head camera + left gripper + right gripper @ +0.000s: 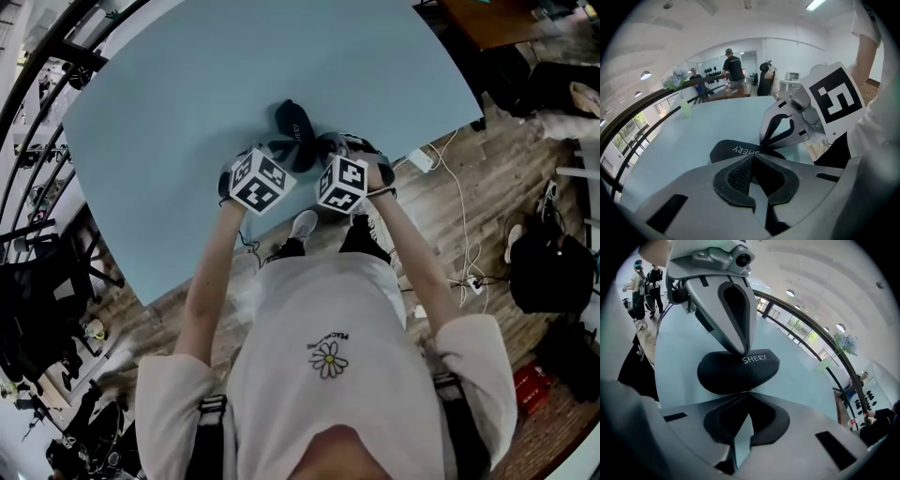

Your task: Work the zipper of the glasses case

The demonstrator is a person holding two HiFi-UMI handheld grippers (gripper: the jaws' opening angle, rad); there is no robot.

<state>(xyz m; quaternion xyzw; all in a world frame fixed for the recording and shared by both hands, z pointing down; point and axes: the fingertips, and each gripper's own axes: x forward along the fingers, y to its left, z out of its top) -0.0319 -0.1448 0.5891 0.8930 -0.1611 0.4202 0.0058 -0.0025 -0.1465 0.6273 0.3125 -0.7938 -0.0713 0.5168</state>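
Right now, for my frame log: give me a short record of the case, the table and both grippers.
table: light blue
case: black, lying on the table
left gripper: jaws together, tips against the case
right gripper: jaws together, tips at the case's edge
zipper: too small to make out

Matt glasses case (pixel 736 373), smooth table (pixel 234 84)

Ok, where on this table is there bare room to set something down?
The table is bare beyond the glasses case and to either side of it. Crowded only at the near edge, where the left tool and right tool meet on the case. A vase stands near one rim.
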